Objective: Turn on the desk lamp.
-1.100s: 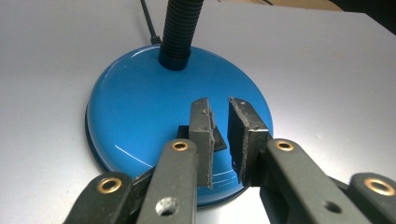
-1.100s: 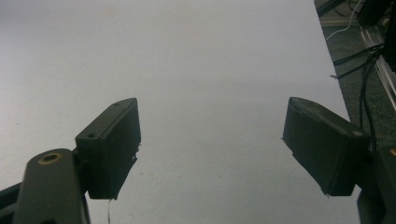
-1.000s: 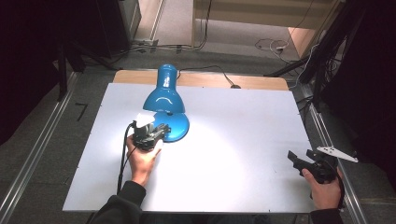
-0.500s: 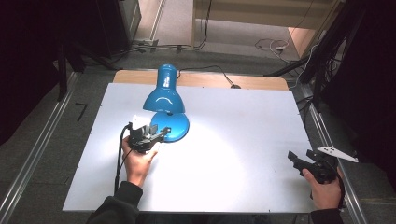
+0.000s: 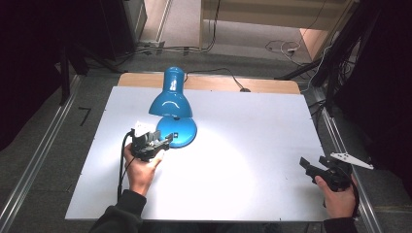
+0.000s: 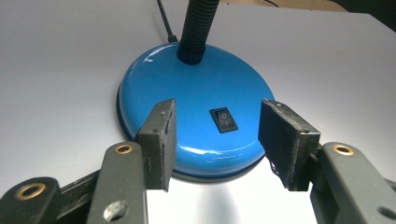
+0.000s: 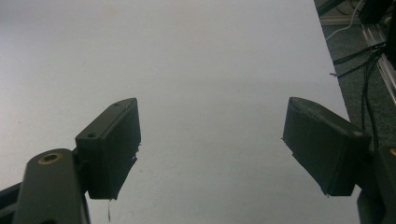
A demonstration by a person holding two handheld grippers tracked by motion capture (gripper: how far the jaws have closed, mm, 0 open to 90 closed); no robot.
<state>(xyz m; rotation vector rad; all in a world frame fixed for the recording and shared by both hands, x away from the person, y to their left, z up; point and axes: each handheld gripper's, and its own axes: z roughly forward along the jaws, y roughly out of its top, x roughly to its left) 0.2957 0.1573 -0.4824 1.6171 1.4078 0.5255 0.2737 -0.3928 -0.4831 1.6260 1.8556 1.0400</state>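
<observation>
one blue lamp (image 5: 172, 104) at table (image 5: 252, 126) rear-left. two grippers: left gripper (image 5: 167, 141) at lamp base (image 6: 196, 107), jaws apart; right gripper (image 5: 305, 164) near right edge, jaws wide apart. left gripper view adds one rocker switch (image 6: 223, 119).

White counter (image 5: 252, 141) w/ wood strip (image 5: 262, 85) at far edge; grey floor (image 5: 48, 145), cables (image 5: 286, 47), metal rails (image 5: 36, 170); surroundings dark.

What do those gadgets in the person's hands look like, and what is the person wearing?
Each hand-held gripper is black, with two flat rectangular jaws on arms with brass-ringed holes. The left hand-held gripper trails a black cable; the right hand-held gripper carries a grey three-cornered plate. Dark sleeves cover the forearms.
</observation>
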